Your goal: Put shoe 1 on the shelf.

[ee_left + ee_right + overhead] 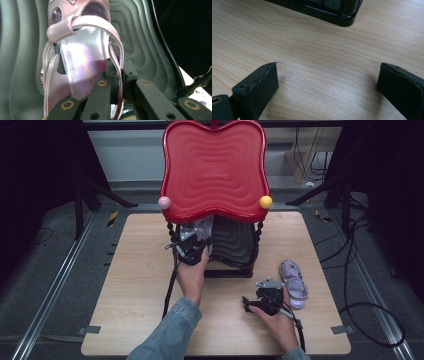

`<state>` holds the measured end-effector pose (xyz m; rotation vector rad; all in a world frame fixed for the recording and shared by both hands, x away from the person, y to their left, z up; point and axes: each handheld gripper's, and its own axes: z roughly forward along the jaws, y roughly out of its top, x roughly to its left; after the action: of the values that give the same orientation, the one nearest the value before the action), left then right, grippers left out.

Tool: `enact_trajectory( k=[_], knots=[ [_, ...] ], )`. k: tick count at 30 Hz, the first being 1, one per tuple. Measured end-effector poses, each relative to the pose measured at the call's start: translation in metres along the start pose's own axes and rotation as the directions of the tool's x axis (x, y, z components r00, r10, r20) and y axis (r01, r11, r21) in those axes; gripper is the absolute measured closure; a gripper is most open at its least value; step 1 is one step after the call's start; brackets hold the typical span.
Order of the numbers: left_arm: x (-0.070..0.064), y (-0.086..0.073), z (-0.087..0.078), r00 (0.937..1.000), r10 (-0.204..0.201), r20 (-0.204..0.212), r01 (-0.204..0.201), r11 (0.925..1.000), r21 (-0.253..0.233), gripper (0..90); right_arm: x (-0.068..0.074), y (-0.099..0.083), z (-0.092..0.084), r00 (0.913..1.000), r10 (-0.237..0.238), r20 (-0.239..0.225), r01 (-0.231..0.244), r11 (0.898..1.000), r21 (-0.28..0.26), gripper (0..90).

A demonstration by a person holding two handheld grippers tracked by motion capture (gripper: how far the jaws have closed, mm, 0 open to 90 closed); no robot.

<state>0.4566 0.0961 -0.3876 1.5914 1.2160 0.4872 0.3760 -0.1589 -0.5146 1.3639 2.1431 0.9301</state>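
A shiny lilac sandal (82, 57) lies toe-away on the ribbed black lower tray (140, 37) of a two-level stand. My left gripper (117, 75) is shut on the sandal's thin heel strap. From above, that gripper (192, 245) reaches under the red top tray (215, 170), with the sandal (204, 227) just beyond it. A second lilac sandal (294, 284) lies on the wooden table at the right. Beside it, to its left, my right gripper (260, 299) rests low over the table. Its jaws (327, 82) stand wide apart over bare wood, with nothing between them.
The stand has twisted black posts, a pink ball (164, 202) and a yellow ball (266, 201) at the red tray's front corners. Its black base corner (344, 18) lies ahead of my right gripper. Cables and tripod legs surround the table (135, 285).
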Motion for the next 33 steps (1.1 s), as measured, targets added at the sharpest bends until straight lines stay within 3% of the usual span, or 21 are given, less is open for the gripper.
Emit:
enact_trajectory(
  k=[6, 13, 24, 33],
  knots=[
    [-0.003, 0.001, 0.006, 0.9998, -0.021, 0.004, 0.021, 0.9998, 0.003, 86.1, 0.0, 0.0, 0.0, 1.0, 0.0, 0.001, 0.0, 1.0, 0.0, 3.9],
    [-0.004, 0.003, 0.012, 0.9999, -0.006, 0.011, 0.006, 0.9999, 0.01, 84.5, 0.0, 0.0, 0.0, 1.0, -0.003, 0.001, 0.003, 1.0, -0.001, 3.9],
    [-0.008, 0.008, 0.015, 0.9976, 0.07, -0.008, -0.069, 0.9961, 0.055, 83.5, 0.0, 0.0, 0.0, 1.0, -0.003, 0.001, 0.003, 1.0, -0.001, 3.9],
    [-0.009, 0.009, 0.016, 0.9987, 0.047, 0.018, -0.048, 0.997, 0.061, 75.1, 0.0, 0.0, 0.0, 1.0, -0.003, 0.001, 0.003, 1.0, -0.001, 3.9]
  ],
)
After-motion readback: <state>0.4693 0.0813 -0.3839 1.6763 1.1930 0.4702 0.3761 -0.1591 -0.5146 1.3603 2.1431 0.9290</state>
